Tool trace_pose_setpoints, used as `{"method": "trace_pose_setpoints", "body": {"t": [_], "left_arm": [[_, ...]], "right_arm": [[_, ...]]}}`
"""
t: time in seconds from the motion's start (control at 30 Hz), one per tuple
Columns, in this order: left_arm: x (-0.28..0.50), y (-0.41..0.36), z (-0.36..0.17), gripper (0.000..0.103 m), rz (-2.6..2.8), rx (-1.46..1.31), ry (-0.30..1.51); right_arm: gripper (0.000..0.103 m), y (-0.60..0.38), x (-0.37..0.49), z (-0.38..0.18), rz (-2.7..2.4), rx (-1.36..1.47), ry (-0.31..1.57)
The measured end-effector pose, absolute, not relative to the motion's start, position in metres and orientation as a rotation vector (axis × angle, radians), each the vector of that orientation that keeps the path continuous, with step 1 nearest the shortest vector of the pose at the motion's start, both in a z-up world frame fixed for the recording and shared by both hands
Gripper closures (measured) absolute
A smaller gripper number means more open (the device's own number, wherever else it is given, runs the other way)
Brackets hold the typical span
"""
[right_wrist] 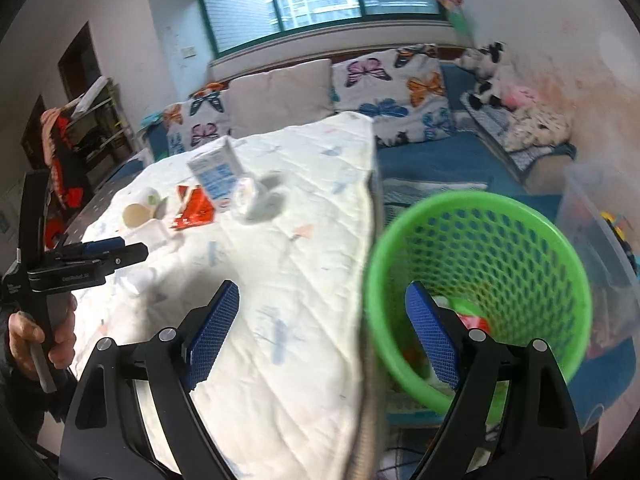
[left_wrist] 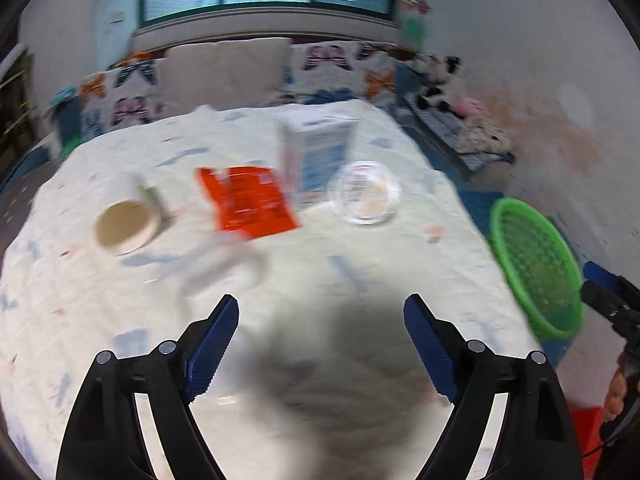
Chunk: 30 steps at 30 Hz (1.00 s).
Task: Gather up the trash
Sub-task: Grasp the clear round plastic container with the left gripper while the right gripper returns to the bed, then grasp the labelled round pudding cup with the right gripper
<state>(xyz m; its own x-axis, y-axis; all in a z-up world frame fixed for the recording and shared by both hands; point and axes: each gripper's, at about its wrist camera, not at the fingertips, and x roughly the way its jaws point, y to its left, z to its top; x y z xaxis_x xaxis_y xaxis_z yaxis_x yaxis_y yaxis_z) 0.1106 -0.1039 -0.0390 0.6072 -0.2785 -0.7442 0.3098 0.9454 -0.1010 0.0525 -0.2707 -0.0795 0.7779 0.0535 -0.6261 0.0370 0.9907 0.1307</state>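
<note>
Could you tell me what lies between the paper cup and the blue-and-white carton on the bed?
The red wrapper lies between the paper cup and the carton, clearest in the left wrist view.

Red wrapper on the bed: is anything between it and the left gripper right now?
Partly. A crumpled clear plastic piece lies on the quilt between the open left gripper and the red wrapper. It sits slightly left of the straight line, so an approach from the right looks open.

Motion blur is smearing the red wrapper (left_wrist: 250, 202) and clear wrap (left_wrist: 218, 266); the right finger is hiding basket (right_wrist: 476, 216) contents
</note>
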Motion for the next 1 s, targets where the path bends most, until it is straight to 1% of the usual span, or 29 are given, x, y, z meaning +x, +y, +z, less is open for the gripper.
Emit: {"method": "trace_pose_setpoints", "body": {"t": [0.13,0.27,0.57,0.63,0.77,1.0], "left_arm": [[0.116,-0.069,-0.053,0.021,-0.274,0.017,0.884],[0.12,-0.049,-0.073,0.021,-0.238,-0.006,0.932],[0.131,-0.046,-0.102,0.021,-0.231,0.004,0.979],[0.134,-0.046,-0.105,0.025,-0.233,0.0,0.981],[0.138,-0.048,-0.108,0.04,-0.243,-0.002,0.988],[0.131,-0.047,-0.101,0.041,-0.268,-0.009,0.969]], "right_arm": [[0.018,-0.25,0.066,-0.079,0.051,0.122,0.686],[0.017,-0.23,0.08,-0.082,0.093,0.109,0.698],[0.017,-0.207,0.101,-0.097,0.14,0.09,0.748],[0.017,-0.204,0.105,-0.099,0.145,0.086,0.757],[0.017,-0.198,0.115,-0.103,0.152,0.082,0.769],[0.017,-0.189,0.141,-0.107,0.156,0.078,0.769]]}}
